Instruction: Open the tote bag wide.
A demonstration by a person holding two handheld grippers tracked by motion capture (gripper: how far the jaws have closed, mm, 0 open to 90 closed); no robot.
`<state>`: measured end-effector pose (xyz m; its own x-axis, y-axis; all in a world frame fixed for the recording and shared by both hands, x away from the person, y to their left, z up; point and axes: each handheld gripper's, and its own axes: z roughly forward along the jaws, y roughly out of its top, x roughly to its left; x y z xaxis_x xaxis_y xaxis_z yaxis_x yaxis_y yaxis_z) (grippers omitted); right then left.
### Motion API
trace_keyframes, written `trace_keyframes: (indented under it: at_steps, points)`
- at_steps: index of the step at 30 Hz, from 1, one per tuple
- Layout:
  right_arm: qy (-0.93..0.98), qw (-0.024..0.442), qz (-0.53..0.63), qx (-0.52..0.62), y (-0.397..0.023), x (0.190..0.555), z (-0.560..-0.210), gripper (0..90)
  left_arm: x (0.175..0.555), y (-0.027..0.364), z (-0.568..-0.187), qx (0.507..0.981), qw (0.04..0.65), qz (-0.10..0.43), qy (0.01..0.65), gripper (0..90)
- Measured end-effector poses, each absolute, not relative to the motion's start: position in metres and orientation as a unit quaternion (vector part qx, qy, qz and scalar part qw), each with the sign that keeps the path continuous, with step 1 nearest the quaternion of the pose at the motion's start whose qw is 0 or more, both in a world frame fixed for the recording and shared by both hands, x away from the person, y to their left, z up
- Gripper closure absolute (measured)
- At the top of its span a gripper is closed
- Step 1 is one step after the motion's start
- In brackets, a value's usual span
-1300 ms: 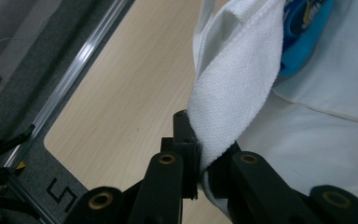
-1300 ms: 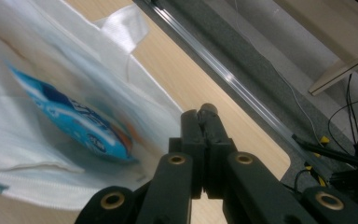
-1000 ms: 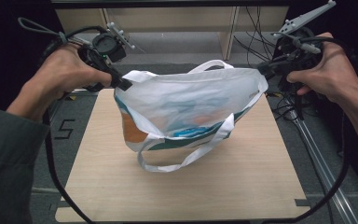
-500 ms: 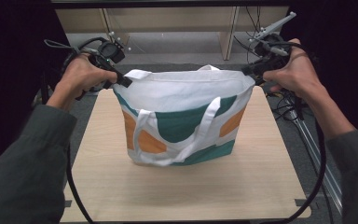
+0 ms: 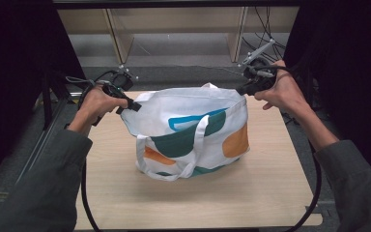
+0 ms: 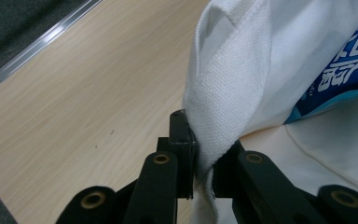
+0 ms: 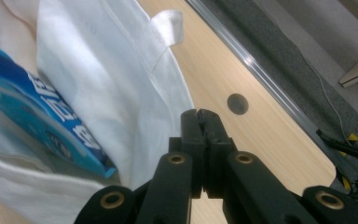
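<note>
Over the table: we hold a white tote bag point(image 5: 188, 128) up by its two top corners above the wooden table point(image 5: 125, 193), its bottom resting on or just over the board; we cannot tell which
Left gripper: the left gripper point(image 6: 203, 154) has its jaws clenched on a folded seam of white fabric at the bag's corner; from above we see it at the bag's upper left edge point(image 5: 125, 103)
Right gripper: the right gripper point(image 7: 200, 123) has its jaws pressed together with the bag's edge running down beside them; we cannot see cloth between the tips, so we judge it is pinching the rim lower down, but we cannot be sure
Risk, slip: if the right hold is thin, a pull apart could free that corner, and the bag would sag and fold over on itself
Risk, pull: stretching the mouth too hard could drag the left seam out of the jaws, since only a narrow fold is caught there
Risk, contents: a blue printed item point(image 7: 51, 126) lies inside the bag; tipping the mouth down could let it slide out
Handles: the near strap point(image 5: 193, 145) hangs loose down the front and could snag or get trapped under the bag if we lay it flat
Around: shelf legs point(image 5: 116, 38) and cables point(image 5: 270, 19) stand beyond the far edge, well apart from the bag
In the way: our own trailing cable point(image 5: 84, 193) crosses the near left edge of the table; the board around the bag is bare wood
</note>
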<state>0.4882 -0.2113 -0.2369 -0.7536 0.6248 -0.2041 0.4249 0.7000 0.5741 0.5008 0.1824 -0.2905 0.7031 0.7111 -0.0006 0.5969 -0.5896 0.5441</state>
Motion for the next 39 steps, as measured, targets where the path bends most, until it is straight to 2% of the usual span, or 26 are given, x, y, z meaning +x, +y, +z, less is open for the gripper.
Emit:
trace_keyframes:
  at_steps: [7,13,16,17,19,22,24,32,39]
  points:
    - [0.907,0.19,0.235,0.292,-0.211,0.487,-0.261,90.0,0.496,0.179,-0.298,0.88,0.287,0.117,0.36,81.4]
    - [0.906,0.166,0.251,0.297,-0.227,0.484,-0.282,90.0,0.492,0.167,-0.309,0.886,0.292,0.11,0.344,81.6]
    - [0.9,0.156,0.265,0.307,-0.234,0.483,-0.292,90.0,0.495,0.161,-0.326,0.893,0.271,0.103,0.345,81.7]
    - [0.898,0.152,0.268,0.314,-0.237,0.482,-0.301,90.0,0.498,0.158,-0.342,0.898,0.253,0.093,0.347,81.7]
    - [0.898,0.143,0.269,0.317,-0.237,0.481,-0.304,90.0,0.499,0.157,-0.351,0.897,0.252,0.088,0.351,81.9]
    - [0.901,0.128,0.264,0.32,-0.238,0.482,-0.325,90.0,0.502,0.154,-0.386,0.895,0.256,0.064,0.359,81.7]
    - [0.903,0.141,0.261,0.311,-0.241,0.486,-0.337,90.0,0.502,0.155,-0.399,0.891,0.263,0.054,0.367,81.8]
    - [0.896,0.125,0.28,0.32,-0.249,0.488,-0.372,90.0,0.5,0.17,-0.427,0.88,0.287,0.035,0.376,81.7]
    - [0.894,0.114,0.283,0.329,-0.249,0.484,-0.395,90.0,0.498,0.166,-0.448,0.884,0.278,0.033,0.374,81.5]
